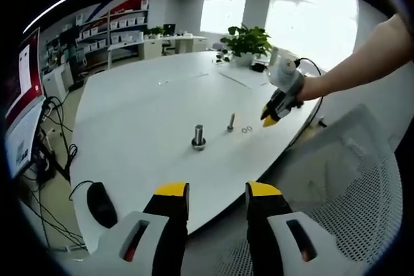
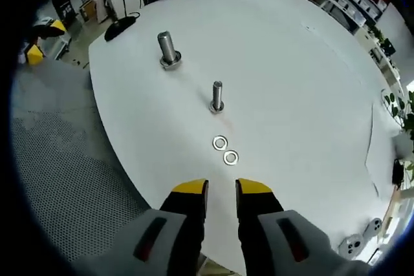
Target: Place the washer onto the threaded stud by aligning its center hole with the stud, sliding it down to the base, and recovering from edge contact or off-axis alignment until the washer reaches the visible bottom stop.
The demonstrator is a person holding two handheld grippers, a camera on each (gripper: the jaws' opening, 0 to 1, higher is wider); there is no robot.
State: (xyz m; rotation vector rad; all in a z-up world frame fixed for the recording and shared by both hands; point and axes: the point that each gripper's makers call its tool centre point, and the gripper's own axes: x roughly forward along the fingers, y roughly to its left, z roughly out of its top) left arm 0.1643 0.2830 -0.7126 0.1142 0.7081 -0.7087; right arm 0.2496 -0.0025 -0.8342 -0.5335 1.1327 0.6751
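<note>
Two small steel washers point(image 2: 220, 142) point(image 2: 231, 157) lie flat side by side on the white table point(image 2: 304, 95), just beyond my right gripper point(image 2: 222, 189). Its jaws stand open by a narrow gap with nothing between them. Past the washers a slim threaded stud point(image 2: 217, 97) stands upright, and a thicker stud point(image 2: 168, 50) stands further off to the left. In the left gripper view the thick stud point(image 1: 198, 137), the slim stud point(image 1: 231, 121) and the washers point(image 1: 246, 129) sit mid-table. The right gripper point(image 1: 272, 116) hovers beside them. My left gripper point(image 1: 217, 192) is open, off the table's near edge.
A black mouse point(image 1: 101, 203) with its cable lies at the table's left corner. A grey mesh chair point(image 1: 362, 185) stands by the near edge. A potted plant point(image 1: 246, 40) and small items sit at the far end. A person's bare arm point(image 1: 362, 63) reaches in from the right.
</note>
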